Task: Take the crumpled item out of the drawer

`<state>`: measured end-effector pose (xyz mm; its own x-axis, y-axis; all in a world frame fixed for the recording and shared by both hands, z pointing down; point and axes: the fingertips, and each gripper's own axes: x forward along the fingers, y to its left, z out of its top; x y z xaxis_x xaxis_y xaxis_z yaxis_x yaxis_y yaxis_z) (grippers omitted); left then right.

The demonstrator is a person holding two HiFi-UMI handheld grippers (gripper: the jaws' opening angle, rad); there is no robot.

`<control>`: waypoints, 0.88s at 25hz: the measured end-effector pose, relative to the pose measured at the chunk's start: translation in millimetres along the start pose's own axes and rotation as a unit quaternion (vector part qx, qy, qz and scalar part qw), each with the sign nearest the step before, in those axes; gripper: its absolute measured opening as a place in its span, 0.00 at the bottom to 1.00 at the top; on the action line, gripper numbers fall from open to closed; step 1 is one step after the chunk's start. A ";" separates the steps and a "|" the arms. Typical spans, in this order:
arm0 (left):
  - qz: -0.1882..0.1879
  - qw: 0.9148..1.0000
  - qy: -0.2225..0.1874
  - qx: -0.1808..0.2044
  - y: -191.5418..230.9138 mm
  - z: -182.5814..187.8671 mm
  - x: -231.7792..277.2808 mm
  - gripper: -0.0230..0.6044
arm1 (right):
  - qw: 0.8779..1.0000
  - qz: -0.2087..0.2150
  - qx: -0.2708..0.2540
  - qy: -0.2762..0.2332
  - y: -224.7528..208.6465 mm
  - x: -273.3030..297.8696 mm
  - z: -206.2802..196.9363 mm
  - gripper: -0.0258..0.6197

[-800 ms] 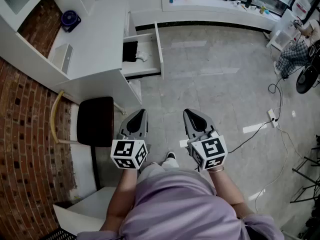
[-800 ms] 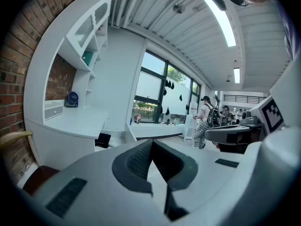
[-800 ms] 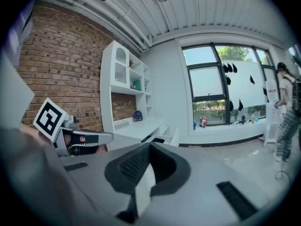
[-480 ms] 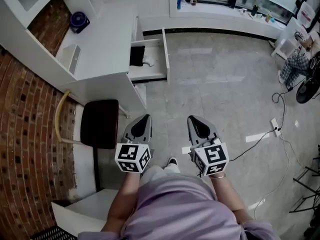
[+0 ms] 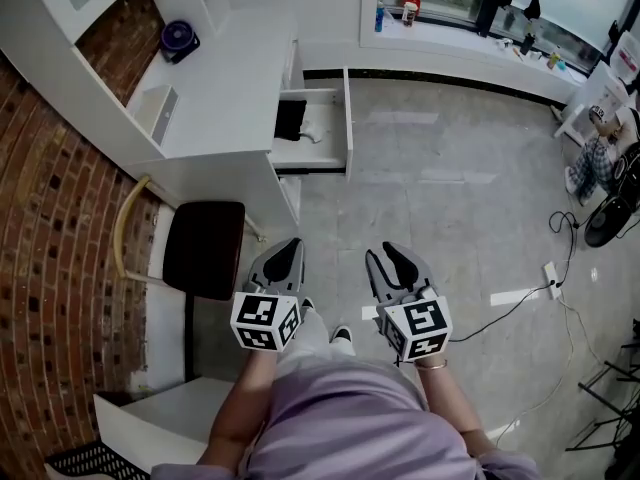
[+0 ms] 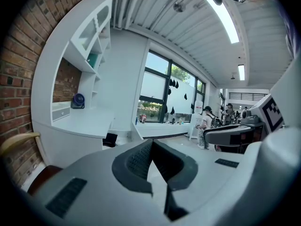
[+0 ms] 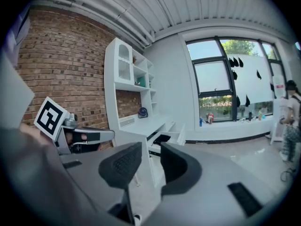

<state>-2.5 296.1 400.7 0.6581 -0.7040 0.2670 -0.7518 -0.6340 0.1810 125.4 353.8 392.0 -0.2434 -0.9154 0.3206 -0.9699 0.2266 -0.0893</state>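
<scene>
The white drawer (image 5: 347, 118) stands pulled out of the desk, far ahead of both grippers. Inside it lie a small white crumpled item (image 5: 313, 134) and a black object (image 5: 290, 118). My left gripper (image 5: 285, 246) is held in front of the person's body over the floor; its jaws (image 6: 151, 142) meet at the tips with nothing between them. Beside it, my right gripper (image 5: 385, 255) stands open with a narrow empty gap (image 7: 150, 150). The drawer (image 7: 167, 138) shows beyond the right jaws.
A white desk (image 5: 230, 78) with shelves runs along the brick wall, a blue fan (image 5: 180, 40) on it. A dark-seated chair (image 5: 203, 248) stands left of my left gripper. Cables (image 5: 520, 293) cross the floor at right. Bottles (image 5: 405, 8) stand on the windowsill.
The desk and open drawer have shifted right and lower in the head view. Both grippers stay side by side in front of the body, slightly lower in the frame.
</scene>
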 end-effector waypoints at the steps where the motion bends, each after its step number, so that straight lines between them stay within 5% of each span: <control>1: 0.002 1.000 0.001 0.000 3.6 0.1 2.2 0.04 | 1.000 0.004 0.001 0.001 1.0 4.7 1.1 0.23; 9: 0.007 1.000 0.002 -0.003 51.4 11.6 40.1 0.04 | 1.000 0.012 -0.001 0.015 -5.3 68.3 11.7 0.33; 22: -0.003 1.000 -0.001 -0.017 169.7 56.0 140.2 0.04 | 0.999 -0.006 -0.025 0.036 -22.7 222.1 56.4 0.34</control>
<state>-35.4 71.8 415.8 0.6624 -0.7010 0.2641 -0.7490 -0.6267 0.2151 93.9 126.6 412.1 -0.2294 -0.8926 0.3882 -0.9717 0.2332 -0.0380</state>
